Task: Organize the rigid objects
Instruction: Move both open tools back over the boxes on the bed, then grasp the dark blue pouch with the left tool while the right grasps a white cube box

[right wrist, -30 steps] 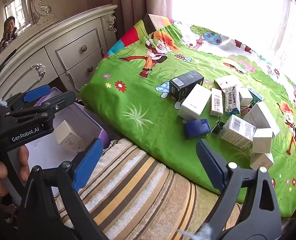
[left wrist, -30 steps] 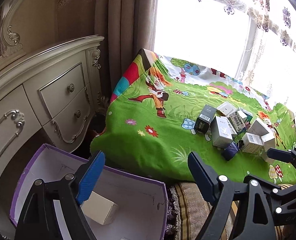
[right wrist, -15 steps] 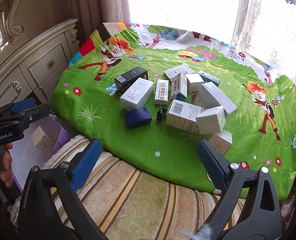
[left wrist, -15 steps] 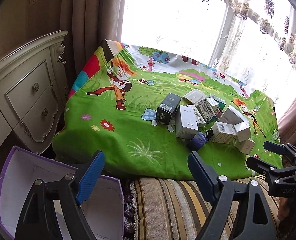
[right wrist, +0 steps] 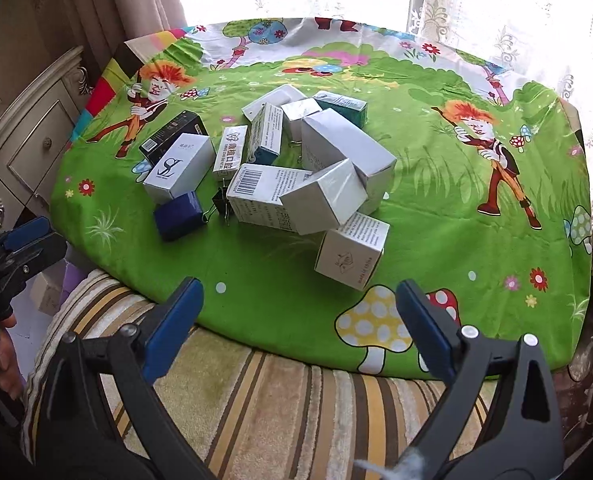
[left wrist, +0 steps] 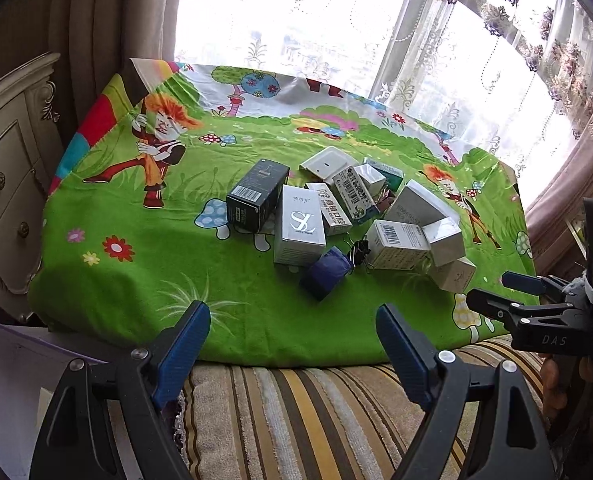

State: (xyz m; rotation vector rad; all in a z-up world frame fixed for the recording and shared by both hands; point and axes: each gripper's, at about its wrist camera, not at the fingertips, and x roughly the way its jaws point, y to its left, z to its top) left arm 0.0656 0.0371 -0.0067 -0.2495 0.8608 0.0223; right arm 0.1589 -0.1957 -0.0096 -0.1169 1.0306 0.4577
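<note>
Both jaws stand wide with nothing between them: the left hand-held gripper (left wrist: 292, 340) and the right hand-held gripper (right wrist: 298, 312) hover over the striped cushion (right wrist: 288, 408), short of the boxes heaped mid-table on the green cloth (right wrist: 436, 216). Best to take an outlying piece first, such as the blue box (right wrist: 178, 216) or the nearest white box (right wrist: 352, 250), squarely across flat faces. Only the left view shows the purple-edged bin (left wrist: 20, 360) clearly.
</note>
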